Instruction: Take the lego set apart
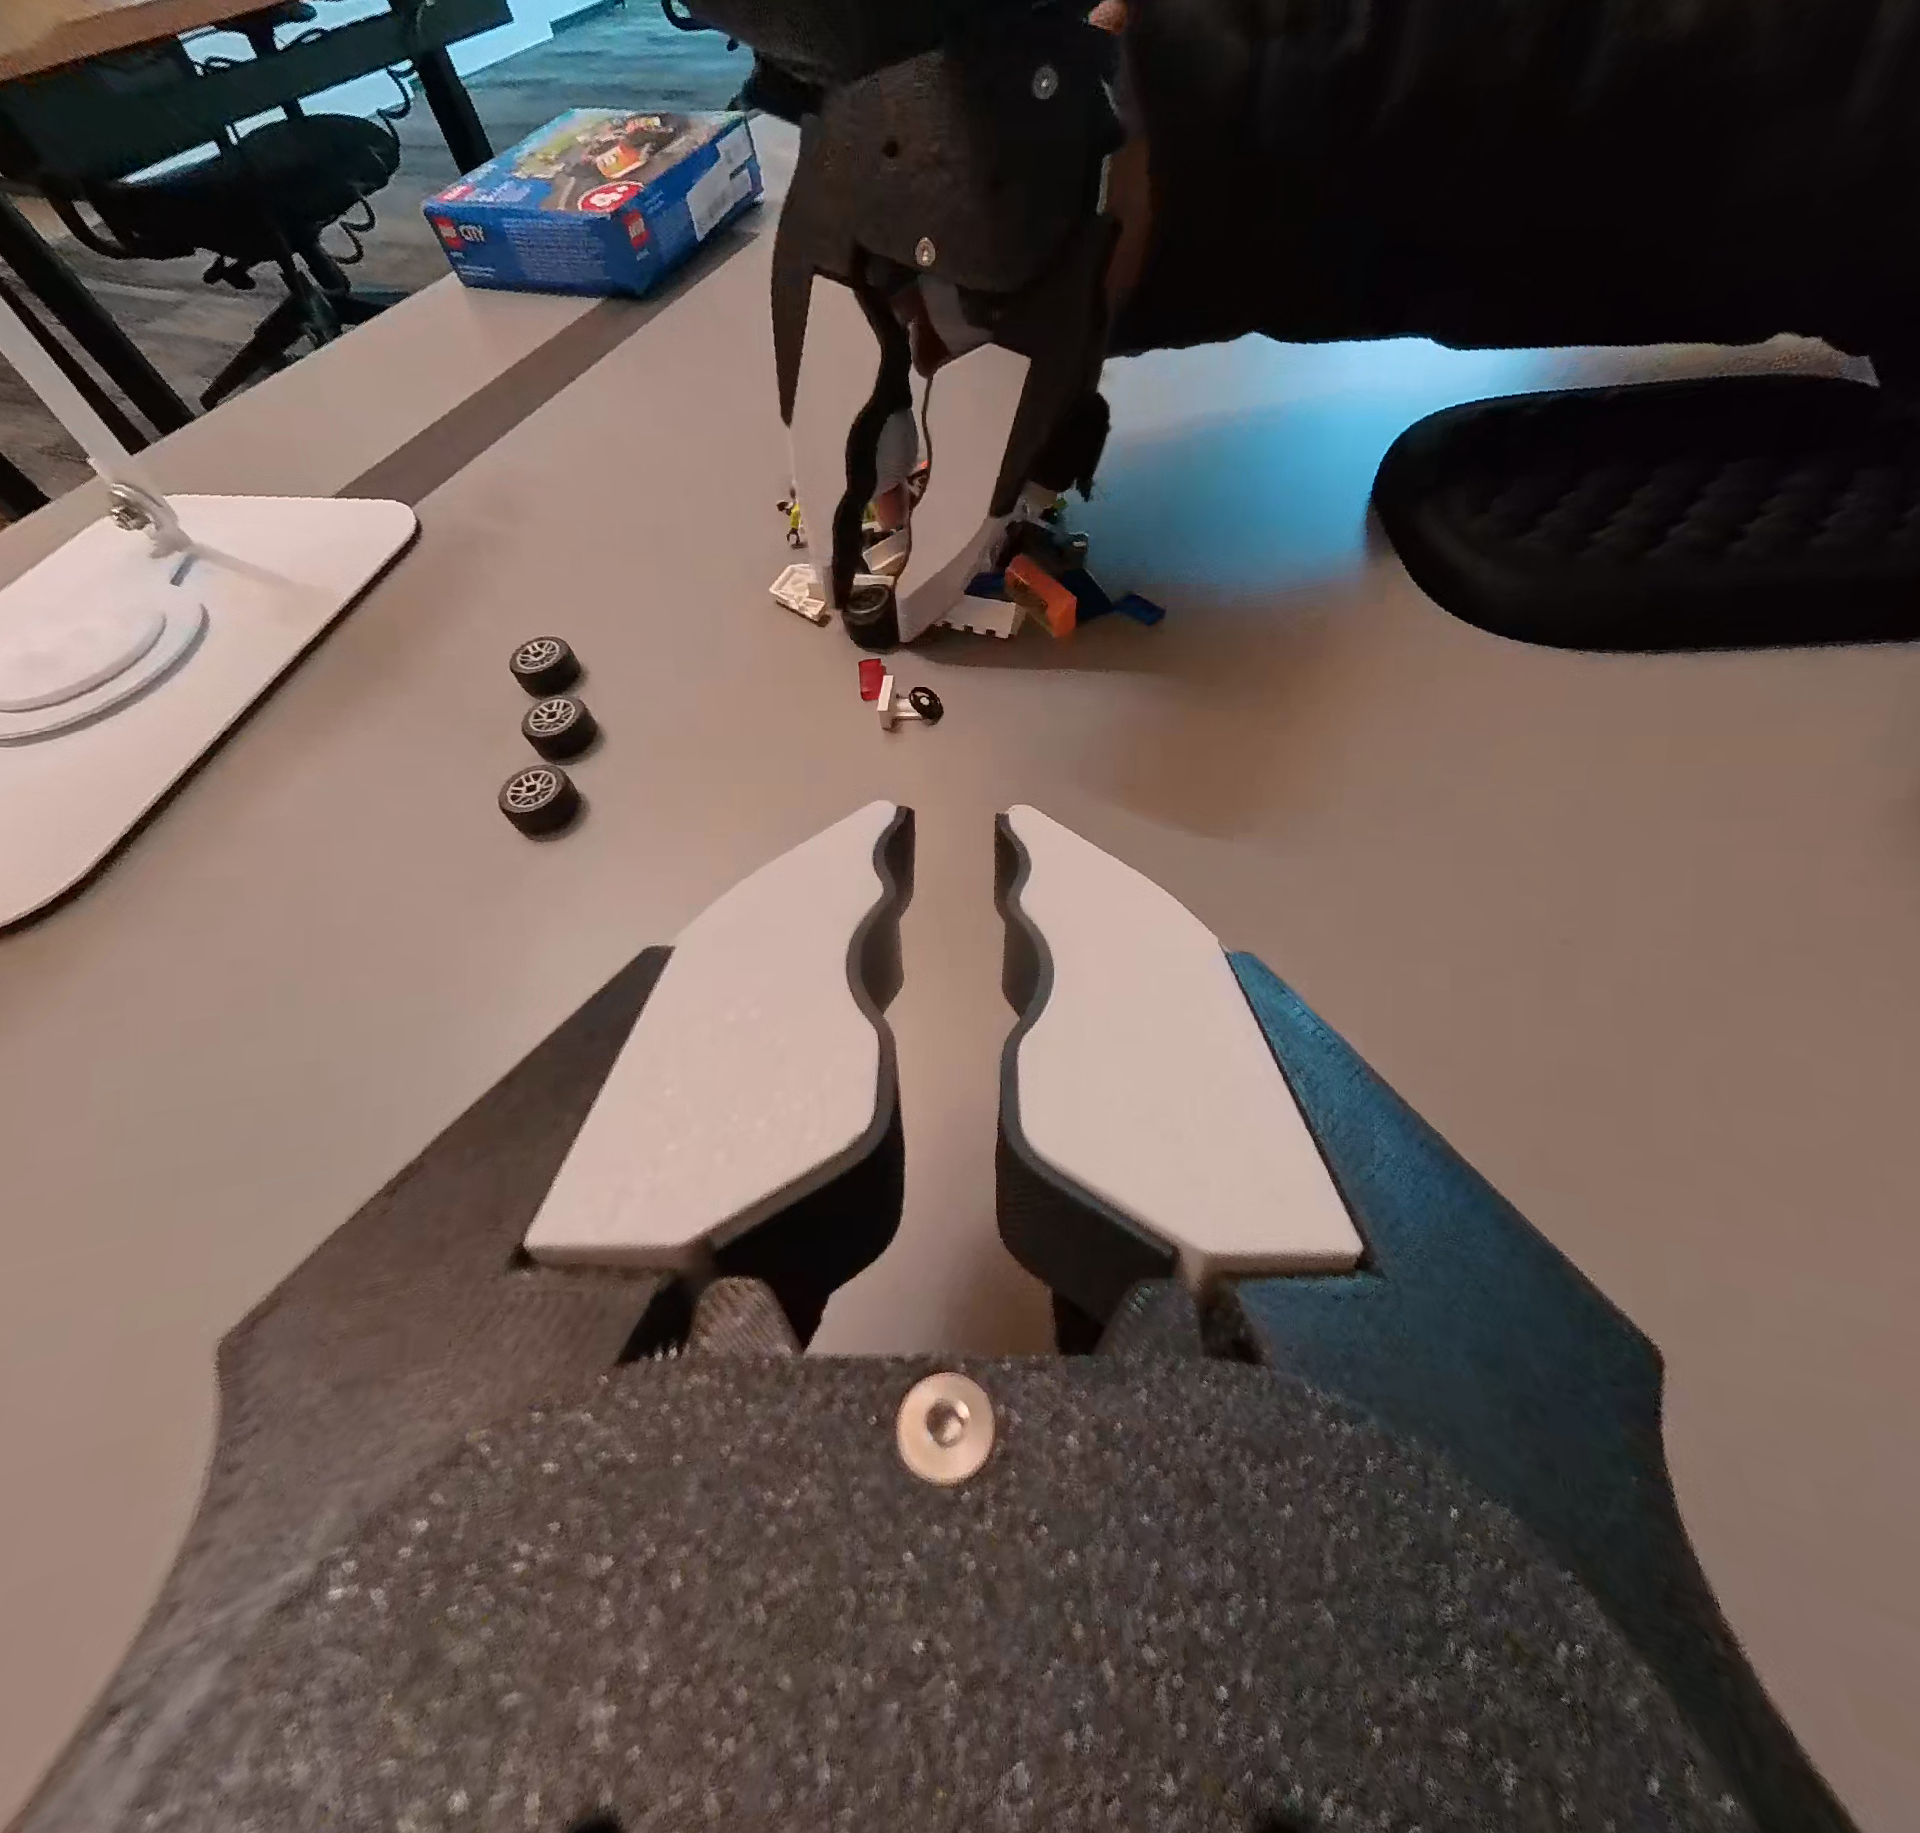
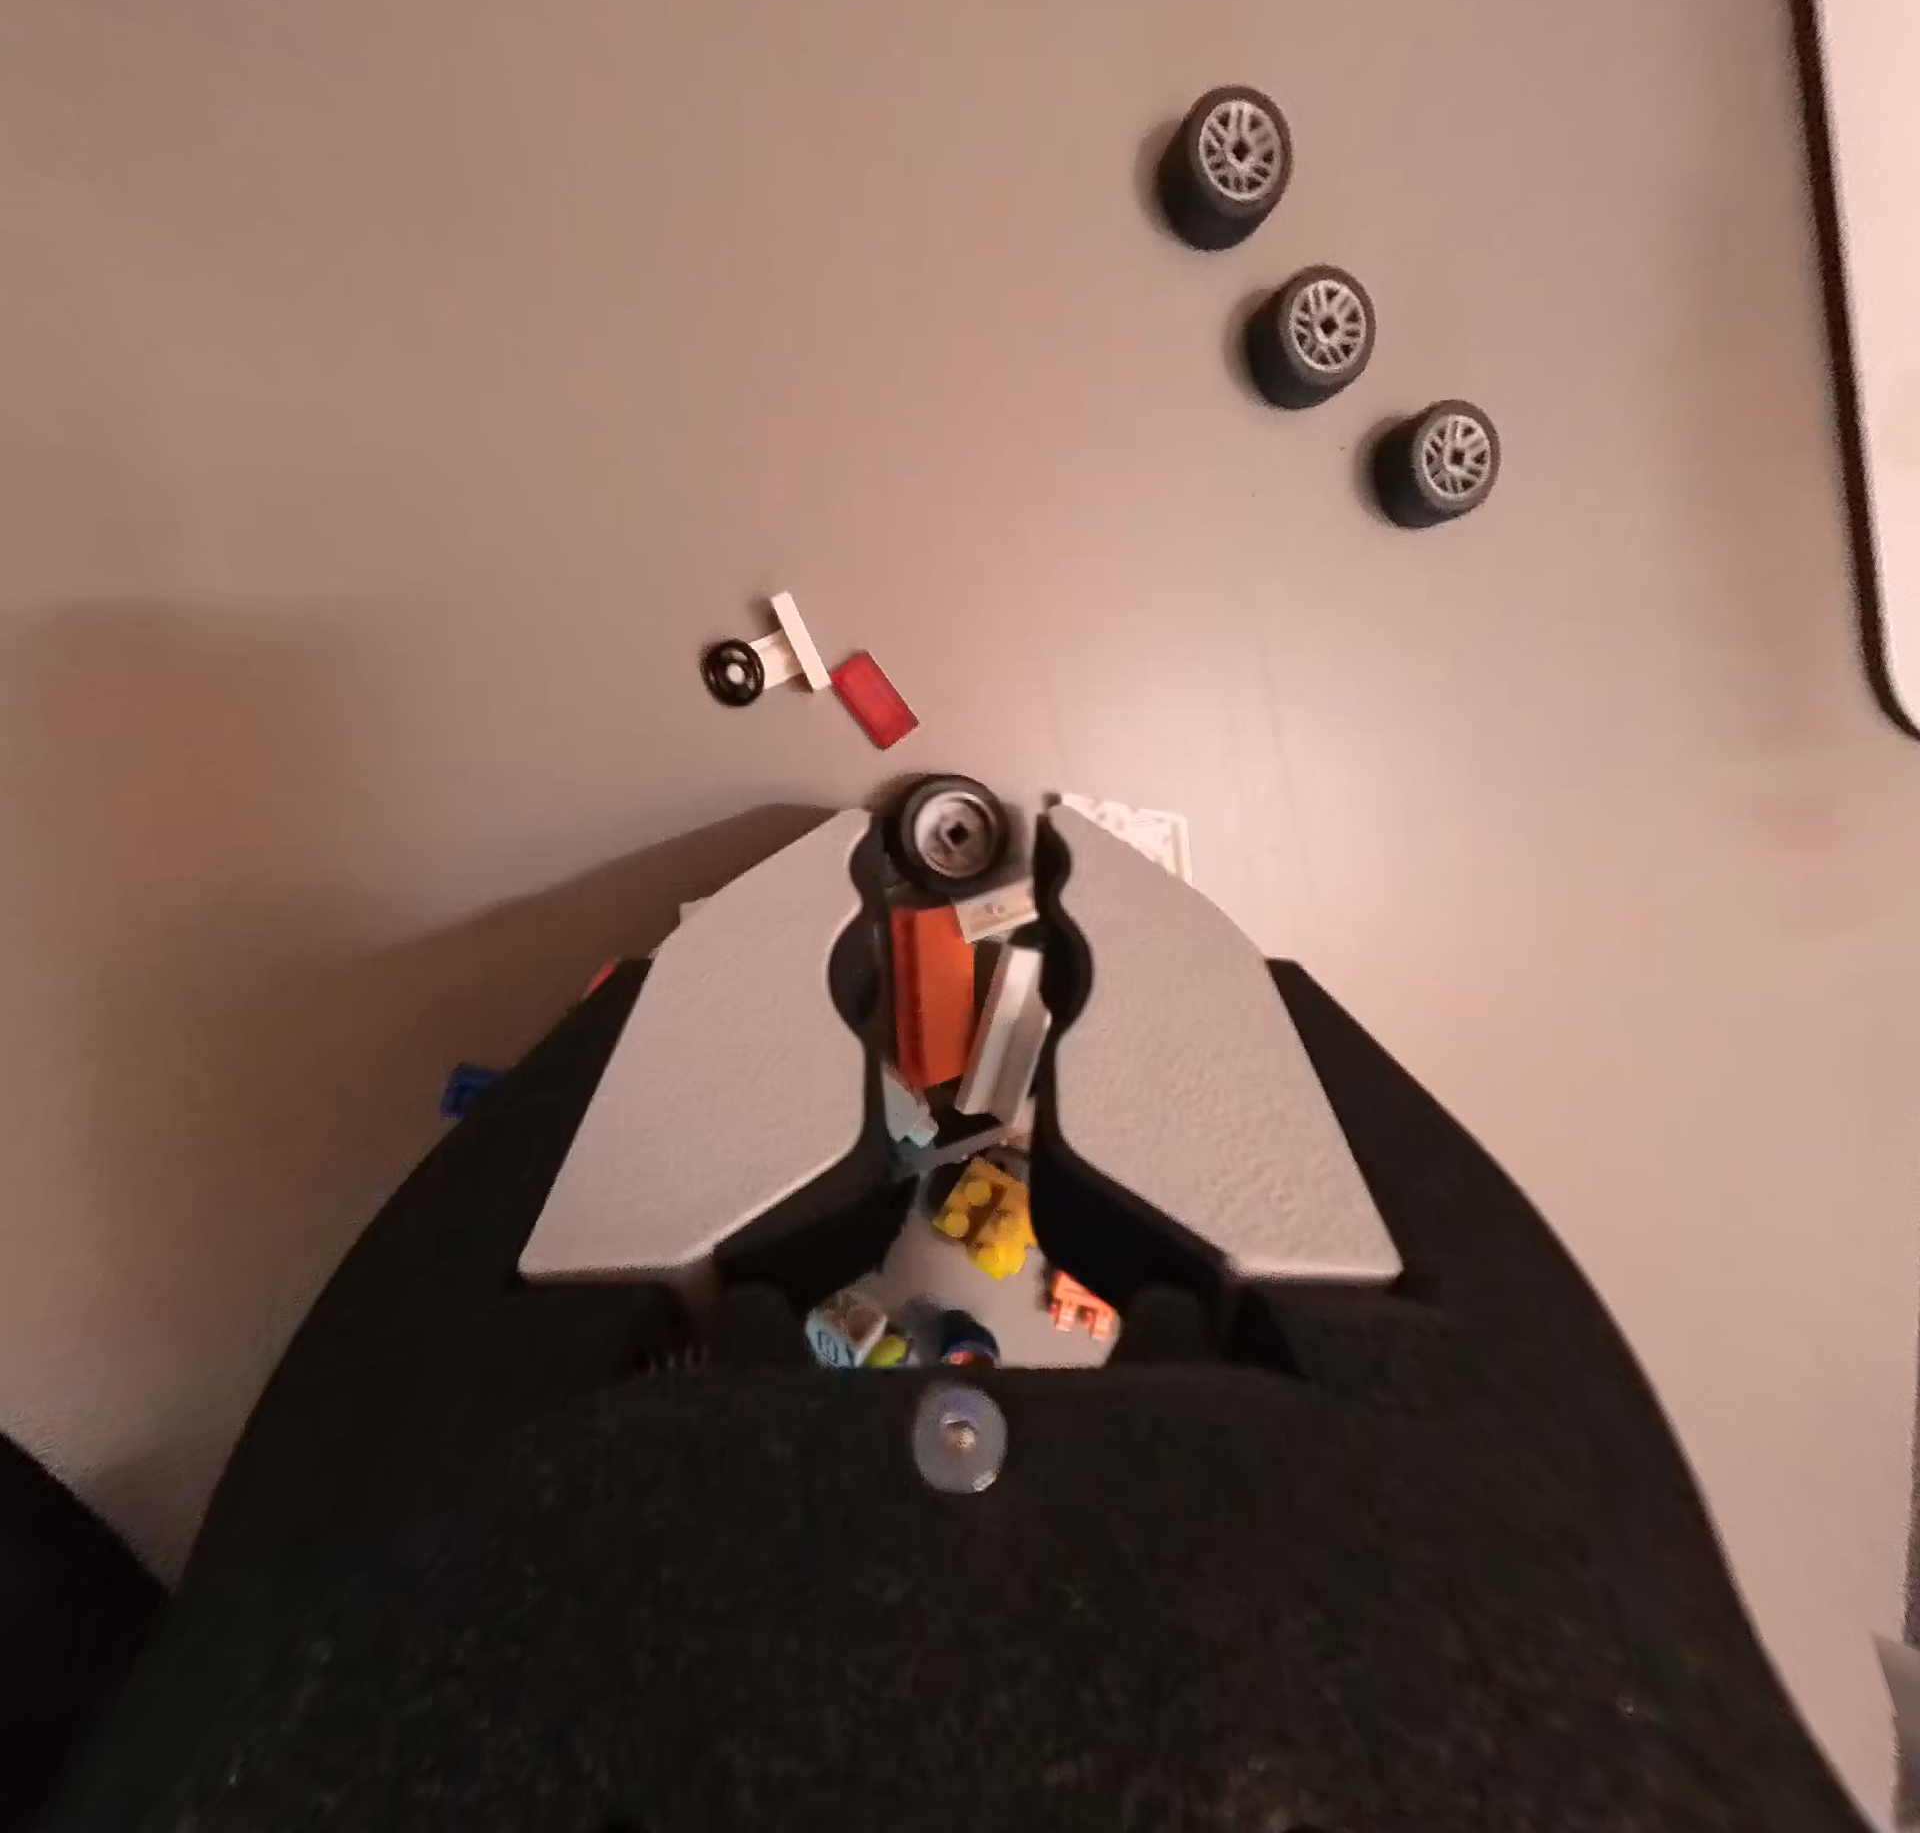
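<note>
My right gripper (image 2: 951, 817) points down at the grey table (image 2: 416, 277), closed around a lego car chunk: a black wheel (image 2: 948, 833) sits between the tips, with an orange brick (image 2: 930, 994) and a white piece (image 2: 1008, 1025) behind it. It also shows in the left wrist view (image 1: 868, 630), over a pile of loose bricks (image 1: 1039, 599). My left gripper (image 1: 954, 817) is empty, hovering low over the table with its fingers a little apart. Three detached wheels (image 1: 542, 725) lie in a row to its left and show in the right wrist view (image 2: 1314, 334).
A red tile (image 2: 873, 700) and a white piece with a black steering wheel (image 2: 769, 661) lie before the pile. A blue lego box (image 1: 603, 204) stands at the back. There is a white stand base (image 1: 156, 661) at left and a black cushion (image 1: 1662, 505) at right. Some 15 cm of space lies between my two pairs of fingers.
</note>
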Tool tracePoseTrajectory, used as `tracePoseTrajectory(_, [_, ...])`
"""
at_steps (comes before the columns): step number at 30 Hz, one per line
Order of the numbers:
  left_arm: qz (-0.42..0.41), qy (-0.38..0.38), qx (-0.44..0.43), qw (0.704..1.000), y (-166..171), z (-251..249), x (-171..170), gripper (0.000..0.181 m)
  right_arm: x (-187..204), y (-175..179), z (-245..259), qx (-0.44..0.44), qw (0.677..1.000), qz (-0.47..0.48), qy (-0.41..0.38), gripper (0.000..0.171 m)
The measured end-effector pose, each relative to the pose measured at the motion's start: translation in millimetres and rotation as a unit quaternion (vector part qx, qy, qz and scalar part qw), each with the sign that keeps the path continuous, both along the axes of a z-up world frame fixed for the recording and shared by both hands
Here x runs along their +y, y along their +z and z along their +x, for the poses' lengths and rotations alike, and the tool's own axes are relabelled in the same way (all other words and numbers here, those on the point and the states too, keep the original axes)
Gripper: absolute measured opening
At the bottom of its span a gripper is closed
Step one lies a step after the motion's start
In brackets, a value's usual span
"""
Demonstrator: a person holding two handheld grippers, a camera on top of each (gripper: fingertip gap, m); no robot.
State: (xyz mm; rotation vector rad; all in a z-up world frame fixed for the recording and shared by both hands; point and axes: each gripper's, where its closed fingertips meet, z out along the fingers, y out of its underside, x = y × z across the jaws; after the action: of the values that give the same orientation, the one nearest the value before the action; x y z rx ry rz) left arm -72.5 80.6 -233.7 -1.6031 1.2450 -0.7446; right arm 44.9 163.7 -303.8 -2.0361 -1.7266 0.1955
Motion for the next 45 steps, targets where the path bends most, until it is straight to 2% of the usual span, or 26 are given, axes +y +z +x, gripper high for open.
tracePoseTrajectory(4, [-0.007,0.002,-0.009,1.000,1.0,0.6,0.7,0.015,-0.3,3.7,-3.9,0.006,1.000,0.012,0.015,0.022])
tracePoseTrajectory(7, [-0.022,0.017,-0.039,0.999,8.4,1.2,4.3,0.017,-16.0,36.4,-33.9,0.159,0.987,0.011,0.032,0.022])
tracePoseTrajectory(9, [-0.083,0.015,-0.091,0.992,17.6,5.5,2.4,0.018,-32.5,72.8,-57.7,0.289,0.956,0.025,0.044,0.022])
tracePoseTrajectory(11, [-0.192,0.005,-0.170,0.967,29.5,9.9,0.7,0.020,-52.3,99.9,-75.1,0.363,0.927,0.063,0.065,0.022])
tracePoseTrajectory(14, [-0.341,-0.013,-0.282,0.897,45.2,7.9,4.8,0.024,-76.5,120.1,-92.7,0.398,0.905,0.115,0.091,0.022])
tracePoseTrajectory(16, [-0.410,-0.037,-0.330,0.850,53.8,6.3,3.6,0.028,-84.4,128.8,-98.8,0.419,0.895,0.126,0.089,0.022])
tracePoseTrajectory(18, [-0.438,-0.053,-0.335,0.833,55.9,8.5,-1.5,0.027,-85.0,132.0,-100.3,0.423,0.891,0.145,0.082,0.022])
tracePoseTrajectory(29, [-0.386,-0.026,-0.300,0.872,50.4,13.8,-1.9,0.012,-81.7,115.8,-104.7,0.307,0.901,0.293,0.092,0.022])
tracePoseTrajectory(35, [-0.359,-0.018,-0.262,0.896,43.8,12.7,-1.2,0.010,-81.2,110.3,-103.2,0.298,0.902,0.299,0.089,0.022])
tracePoseTrajectory(43, [-0.247,0.018,-0.211,0.946,41.2,9.3,3.2,0.008,-81.2,108.4,-97.4,0.336,0.911,0.232,0.059,0.021])
tracePoseTrajectory(45, [-0.219,0.034,-0.205,0.953,43.3,5.4,7.4,0.007,-78.6,114.3,-92.8,0.339,0.908,0.242,0.042,0.015])
